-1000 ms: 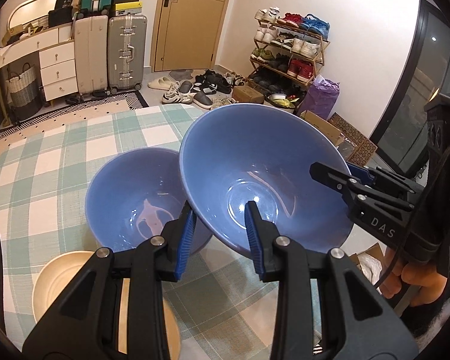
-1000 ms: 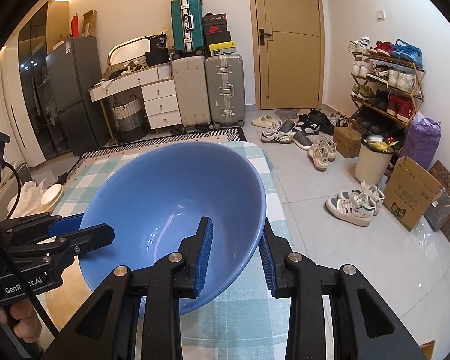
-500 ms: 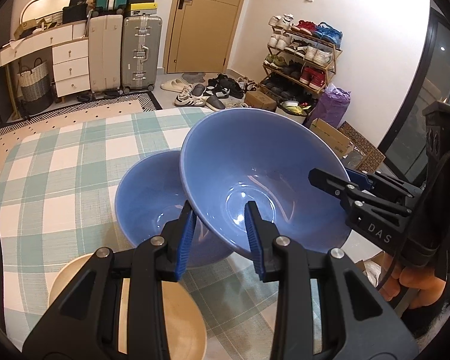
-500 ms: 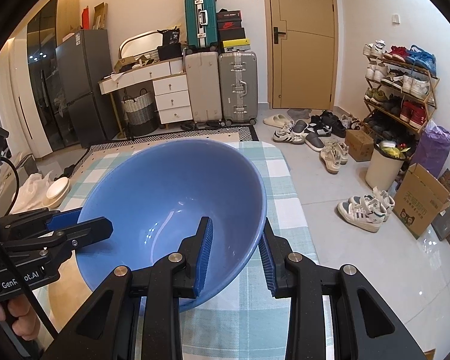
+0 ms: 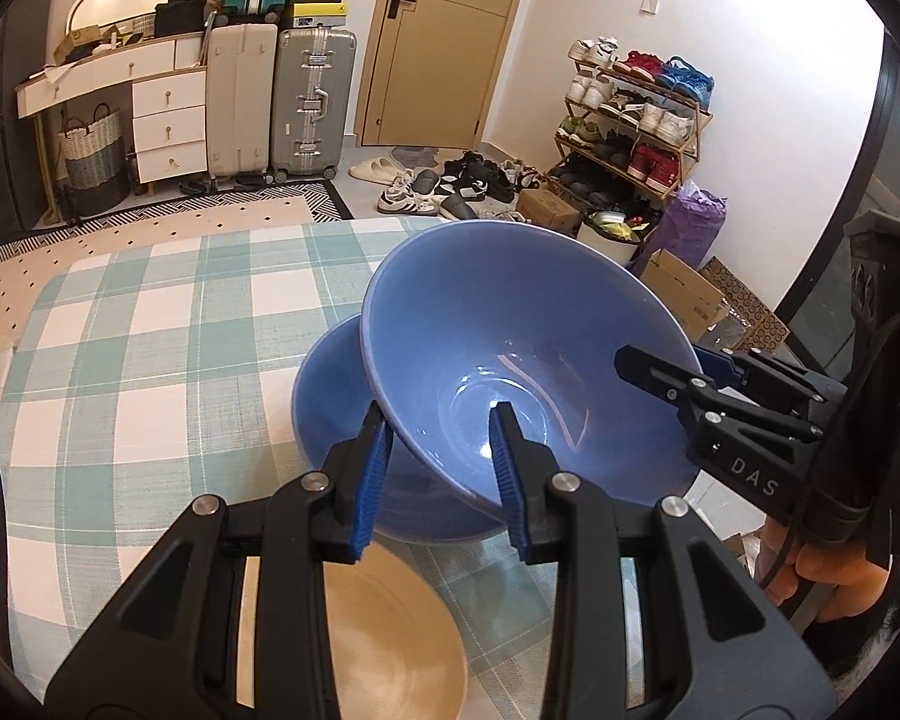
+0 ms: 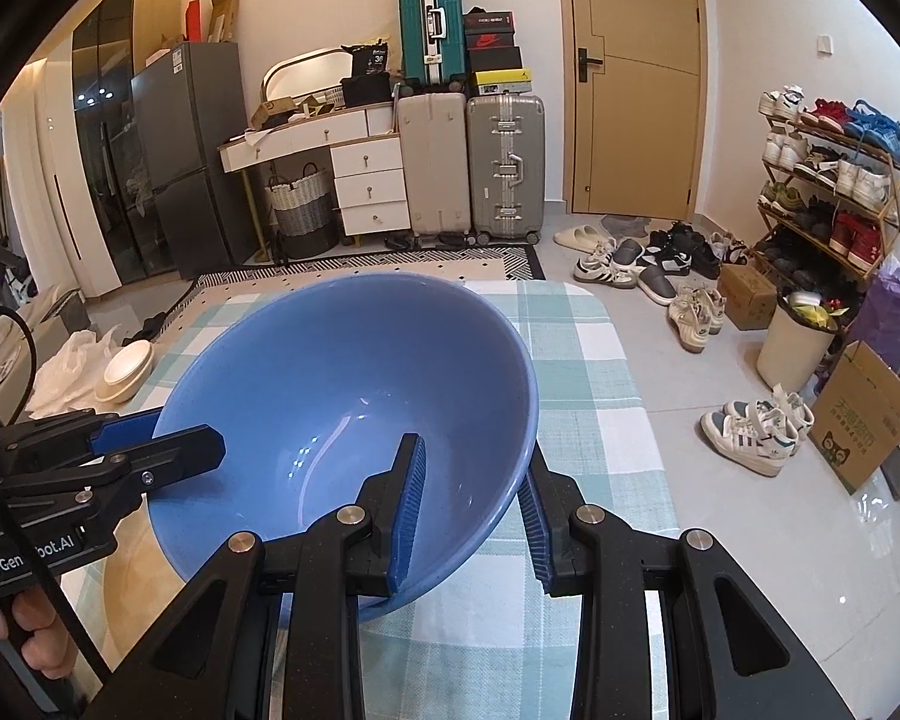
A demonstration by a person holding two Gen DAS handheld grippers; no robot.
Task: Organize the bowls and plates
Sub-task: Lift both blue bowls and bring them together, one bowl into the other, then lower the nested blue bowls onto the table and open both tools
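Note:
Both grippers hold one large blue bowl (image 5: 510,324) (image 6: 330,390) tilted above the checked tablecloth (image 5: 150,330). My left gripper (image 5: 441,480) is shut on its near rim, one pad inside and one outside. My right gripper (image 6: 471,516) is shut on the opposite rim, and it shows at the right of the left wrist view (image 5: 660,366). The left gripper (image 6: 156,435) shows at the left of the right wrist view. A second blue bowl (image 5: 324,402) sits on the table, mostly beneath the held one. A cream plate (image 5: 390,630) lies close in front of it.
Cream dishes (image 6: 126,369) rest on a white bag off the table's left side. Beyond the table are suitcases (image 6: 504,162), a drawer unit (image 6: 366,180), a shoe rack (image 6: 834,180), loose shoes, a bin (image 6: 795,342) and a cardboard box (image 6: 864,420) on the floor.
Both grippers carried the held blue bowl sideways across the table; it now hangs over most of the second blue bowl. Both grips are unchanged.

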